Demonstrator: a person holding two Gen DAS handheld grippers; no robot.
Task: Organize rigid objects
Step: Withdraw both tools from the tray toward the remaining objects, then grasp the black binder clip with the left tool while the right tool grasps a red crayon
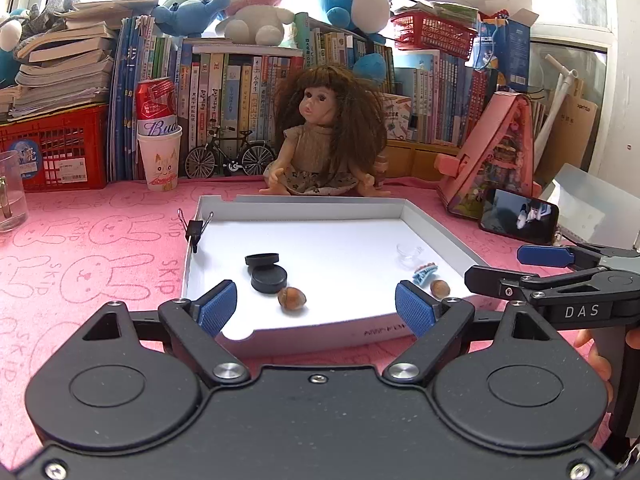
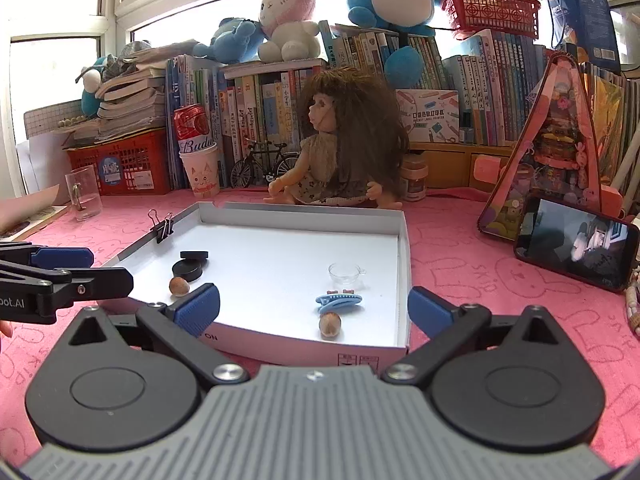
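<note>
- One clear glass mug stands at the counter's left edge.
- One red beer can sits in one white paper cup.
- One black binder clip grips the left wall of the white box lid.
- Inside the lid: two black discs, one leaning on the other; two hazelnuts, the left one near the discs, the right one near the front; one blue hair clip; one small clear cup.
- One doll sits behind the lid.
- One phone leans at right.
- Left tool: fingers apart, empty, at the lid's near edge.
- Right tool: fingers spread wide, empty.
</note>
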